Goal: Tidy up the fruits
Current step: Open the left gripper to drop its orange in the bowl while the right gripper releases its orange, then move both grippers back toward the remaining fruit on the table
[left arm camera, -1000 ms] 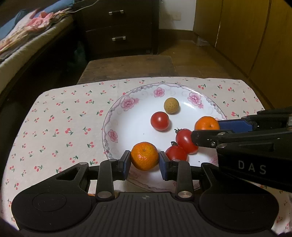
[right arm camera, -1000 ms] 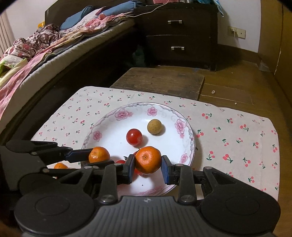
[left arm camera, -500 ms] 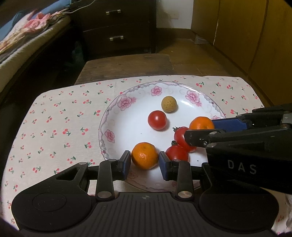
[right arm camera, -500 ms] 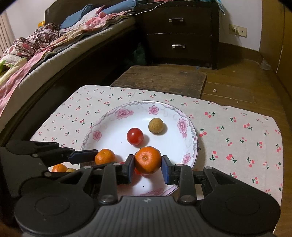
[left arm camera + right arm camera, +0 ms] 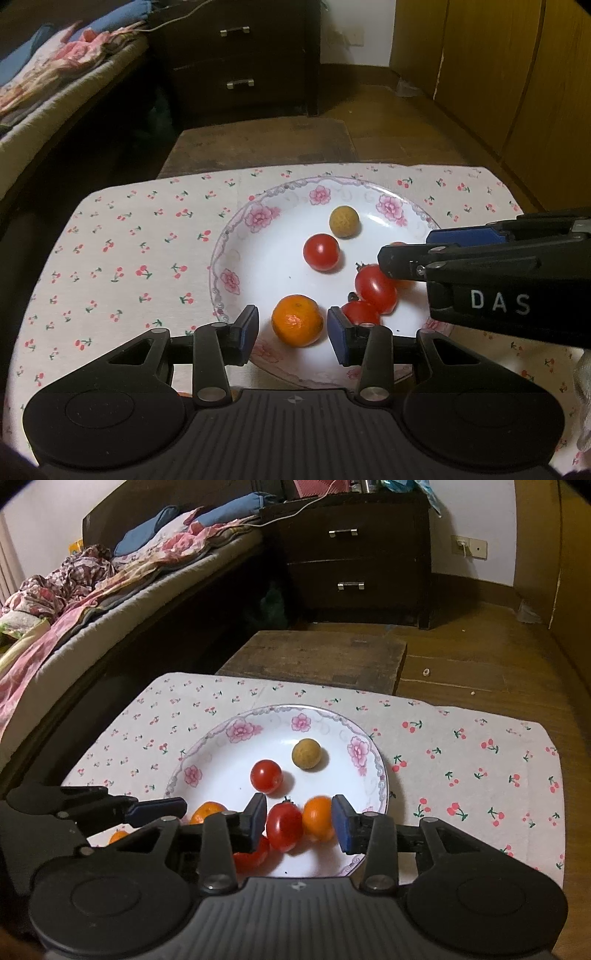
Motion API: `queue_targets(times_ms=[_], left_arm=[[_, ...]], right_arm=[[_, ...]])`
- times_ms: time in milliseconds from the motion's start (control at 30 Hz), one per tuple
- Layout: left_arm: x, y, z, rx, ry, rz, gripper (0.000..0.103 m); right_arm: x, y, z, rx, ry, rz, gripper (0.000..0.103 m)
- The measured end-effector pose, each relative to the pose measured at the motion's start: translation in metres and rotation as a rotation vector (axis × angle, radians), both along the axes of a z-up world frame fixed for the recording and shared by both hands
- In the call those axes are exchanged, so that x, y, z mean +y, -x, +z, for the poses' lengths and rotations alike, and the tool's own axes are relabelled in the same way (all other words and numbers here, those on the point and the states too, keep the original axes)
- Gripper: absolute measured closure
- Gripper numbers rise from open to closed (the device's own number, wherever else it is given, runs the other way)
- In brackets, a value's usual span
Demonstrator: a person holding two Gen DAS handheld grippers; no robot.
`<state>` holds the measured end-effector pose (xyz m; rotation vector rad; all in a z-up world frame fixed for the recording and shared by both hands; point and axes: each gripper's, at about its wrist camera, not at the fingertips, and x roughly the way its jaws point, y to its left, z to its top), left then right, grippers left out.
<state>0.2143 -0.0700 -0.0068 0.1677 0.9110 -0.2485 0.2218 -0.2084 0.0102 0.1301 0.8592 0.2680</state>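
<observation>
A white floral plate (image 5: pixel 236 258) (image 5: pixel 236 734) holds a tan longan (image 5: pixel 344 221) (image 5: pixel 306 753), a red tomato (image 5: pixel 321 252) (image 5: pixel 266 776), two more tomatoes (image 5: pixel 375 290) and two tangerines. My left gripper (image 5: pixel 293 330) is open, its jaws either side of one tangerine (image 5: pixel 297 319) resting in the plate, with gaps on both sides. My right gripper (image 5: pixel 299 825) is open; the other tangerine (image 5: pixel 318 818), blurred, lies between its jaws beside a tomato (image 5: pixel 283 825). The right gripper shows in the left wrist view (image 5: pixel 402 254).
The plate sits on a cherry-print cloth (image 5: pixel 129 254) over a low table. Another small orange fruit (image 5: pixel 118 836) lies on the cloth left of the plate. A wooden stool (image 5: pixel 317 657), dark drawers (image 5: pixel 351 554) and a bed (image 5: pixel 74 602) stand beyond.
Both grippers have opened and released their tangerines into the plate. The right one's tangerine dropped and is still moving. The left one's rests still.
</observation>
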Motion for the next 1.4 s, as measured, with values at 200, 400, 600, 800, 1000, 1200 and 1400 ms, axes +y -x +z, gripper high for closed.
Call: queue_targets(times_ms=[200,400,600,800,1000,1200,1400], left_arm=[[0.007,0.007,0.012,-0.019,0.011,0.020,0.038],[0.012,0.015,0.020,-0.039,0.004,0.044,0.032],[0.024,0.030,0.029,-0.073,0.019,0.076,0.023],[0.043,0.042,0.031,-0.066,0.052,0.129,0.018],[0.054,0.054,0.027,-0.050,0.033,0.143,0.018],[0.065,0.073,0.016,-0.028,0.020,0.142,0.018],[0.081,0.082,0.007,-0.021,0.003,0.160,0.019]], right_arm=[[-0.001,0.007,0.010,-0.025,-0.015,-0.006,0.064],[-0.001,0.016,0.017,-0.037,-0.028,-0.004,0.064],[0.002,0.029,0.024,-0.048,-0.035,0.010,0.064],[0.004,0.048,0.029,-0.049,-0.048,0.015,0.061],[0.008,0.069,0.019,-0.006,-0.028,0.026,0.060],[0.018,0.080,0.002,0.033,0.013,0.059,0.060],[0.023,0.077,-0.012,0.058,0.035,0.075,0.060]])
